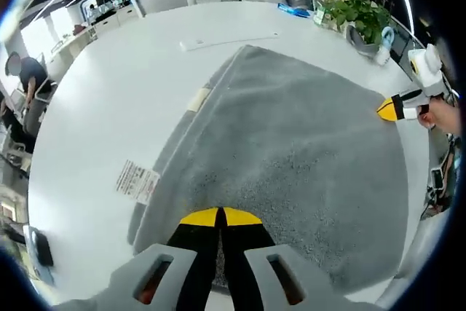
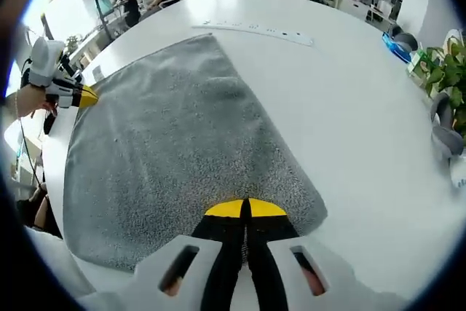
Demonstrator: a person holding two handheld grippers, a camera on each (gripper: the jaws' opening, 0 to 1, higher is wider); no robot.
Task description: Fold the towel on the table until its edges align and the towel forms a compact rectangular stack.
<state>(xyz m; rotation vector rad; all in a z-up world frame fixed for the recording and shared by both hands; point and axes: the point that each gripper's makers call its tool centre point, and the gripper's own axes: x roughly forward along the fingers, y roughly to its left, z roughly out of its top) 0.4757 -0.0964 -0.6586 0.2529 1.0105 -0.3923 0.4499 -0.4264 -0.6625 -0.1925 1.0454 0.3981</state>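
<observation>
Grey towel (image 1: 291,143) lies flat on white table (image 1: 109,92); your left gripper (image 1: 220,216) and right gripper (image 2: 245,209) each pinch a near corner. Next: lift both, carry to far edge.

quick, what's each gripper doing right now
Left gripper: shut on the towel at its near edge.
Right gripper: shut on the towel at another edge.
</observation>
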